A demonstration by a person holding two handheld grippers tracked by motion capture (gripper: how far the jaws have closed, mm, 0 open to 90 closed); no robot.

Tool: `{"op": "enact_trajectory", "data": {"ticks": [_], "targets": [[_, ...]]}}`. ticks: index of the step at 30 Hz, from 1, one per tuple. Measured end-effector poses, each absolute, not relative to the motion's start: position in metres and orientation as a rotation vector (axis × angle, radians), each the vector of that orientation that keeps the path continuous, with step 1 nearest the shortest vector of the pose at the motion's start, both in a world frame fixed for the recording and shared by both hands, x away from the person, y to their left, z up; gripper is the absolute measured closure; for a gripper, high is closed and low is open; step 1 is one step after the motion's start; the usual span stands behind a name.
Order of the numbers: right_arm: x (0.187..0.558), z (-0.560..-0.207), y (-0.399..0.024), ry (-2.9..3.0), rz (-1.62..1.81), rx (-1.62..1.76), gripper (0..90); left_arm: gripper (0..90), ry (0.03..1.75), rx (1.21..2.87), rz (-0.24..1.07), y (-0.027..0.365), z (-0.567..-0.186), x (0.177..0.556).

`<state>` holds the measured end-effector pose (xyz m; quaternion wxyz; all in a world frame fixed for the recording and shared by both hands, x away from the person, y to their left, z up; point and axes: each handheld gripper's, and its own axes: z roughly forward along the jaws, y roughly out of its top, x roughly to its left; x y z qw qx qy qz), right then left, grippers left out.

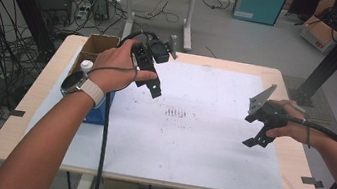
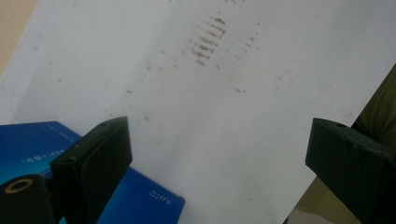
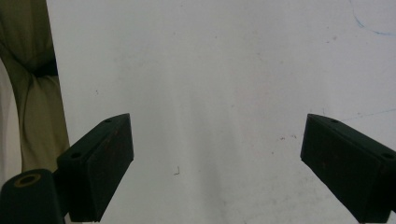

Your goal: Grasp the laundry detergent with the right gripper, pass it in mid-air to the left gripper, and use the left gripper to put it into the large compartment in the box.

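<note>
Both forearms come in from our side of the white mat [image 1: 208, 151]. Our right gripper [image 1: 257, 138] hangs over the mat's right part, jaws wide apart, nothing between them. Farther in, our left gripper [image 1: 153, 88] hovers just beside the blue box [image 2: 140, 196] at the mat's left edge, jaws likewise spread and empty. We judge this the approach; next we must lower the left gripper squarely around the box.
</note>
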<state>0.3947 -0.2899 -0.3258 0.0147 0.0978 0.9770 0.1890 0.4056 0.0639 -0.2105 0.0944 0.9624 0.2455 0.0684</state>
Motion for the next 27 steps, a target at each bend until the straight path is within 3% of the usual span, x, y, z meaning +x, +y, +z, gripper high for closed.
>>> {"op": "enact_trajectory", "data": {"ticks": [27], "targets": [[0.3944, -0.3233, -0.2905, 3.037, 0.590, 0.322, 9.3, 7.8, 0.708, 2.872, 0.201, 0.0588, -0.2170, 0.4047]]}}
